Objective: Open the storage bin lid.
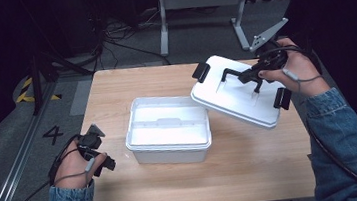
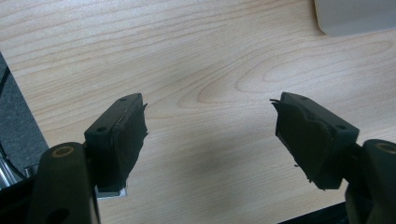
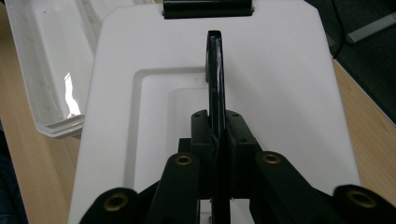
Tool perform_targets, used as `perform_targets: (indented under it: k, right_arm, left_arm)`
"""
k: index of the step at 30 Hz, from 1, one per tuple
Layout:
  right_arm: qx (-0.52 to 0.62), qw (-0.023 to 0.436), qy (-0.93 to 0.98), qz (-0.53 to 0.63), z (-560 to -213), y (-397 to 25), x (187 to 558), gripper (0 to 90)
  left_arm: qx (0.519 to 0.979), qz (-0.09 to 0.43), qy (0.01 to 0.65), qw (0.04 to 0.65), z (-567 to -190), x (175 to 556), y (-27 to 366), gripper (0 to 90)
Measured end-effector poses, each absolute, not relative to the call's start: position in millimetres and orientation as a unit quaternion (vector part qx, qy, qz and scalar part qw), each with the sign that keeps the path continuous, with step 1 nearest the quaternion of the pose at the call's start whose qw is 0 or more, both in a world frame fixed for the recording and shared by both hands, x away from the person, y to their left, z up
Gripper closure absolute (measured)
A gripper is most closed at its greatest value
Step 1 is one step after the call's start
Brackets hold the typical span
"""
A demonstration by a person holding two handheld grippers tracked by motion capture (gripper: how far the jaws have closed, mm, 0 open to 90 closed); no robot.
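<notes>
A white plastic box [image 1: 169, 146] stands open in the middle of the wooden table [image 1: 254, 168]; its rim [image 3: 44, 88] also shows in the right gripper view. Its white lid [image 1: 239, 99] [image 3: 280, 93], with black latches at both ends, hangs tilted above the table to the box's right. My right gripper [image 1: 254, 75] [image 3: 217, 135] is shut on the lid's black handle [image 3: 214, 60] and carries it. My left gripper [image 1: 103, 161] [image 2: 210, 135] rests open near the table's left front edge, with bare wood between its pads.
A corner of the box [image 2: 355, 16] lies ahead of the left gripper. Beyond the table's far edge, a metal stand [image 1: 197, 8] and cables lie on the grey floor. Floor tape marks [image 1: 29, 91] run along the left.
</notes>
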State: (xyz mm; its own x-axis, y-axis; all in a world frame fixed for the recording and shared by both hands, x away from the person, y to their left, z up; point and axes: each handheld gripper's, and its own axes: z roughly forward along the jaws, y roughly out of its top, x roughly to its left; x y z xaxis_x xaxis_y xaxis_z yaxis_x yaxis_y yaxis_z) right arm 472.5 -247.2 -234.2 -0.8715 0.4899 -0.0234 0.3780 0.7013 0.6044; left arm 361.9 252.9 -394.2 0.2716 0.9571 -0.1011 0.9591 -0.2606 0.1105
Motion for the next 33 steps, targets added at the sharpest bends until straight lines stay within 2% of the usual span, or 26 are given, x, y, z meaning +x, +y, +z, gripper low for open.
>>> perform_targets:
  k: [22,33]
  right_arm:
    - [0.299,0.103,0.904,0.288,-272,-300,487,84.5]
    - [0.32,0.073,0.902,0.28,-319,-310,496,84.5]
  left_arm:
    - [0.792,-0.007,0.606,0.075,-394,361,255,25.3]
    - [0.792,-0.008,0.606,0.072,-395,361,254,25.3]
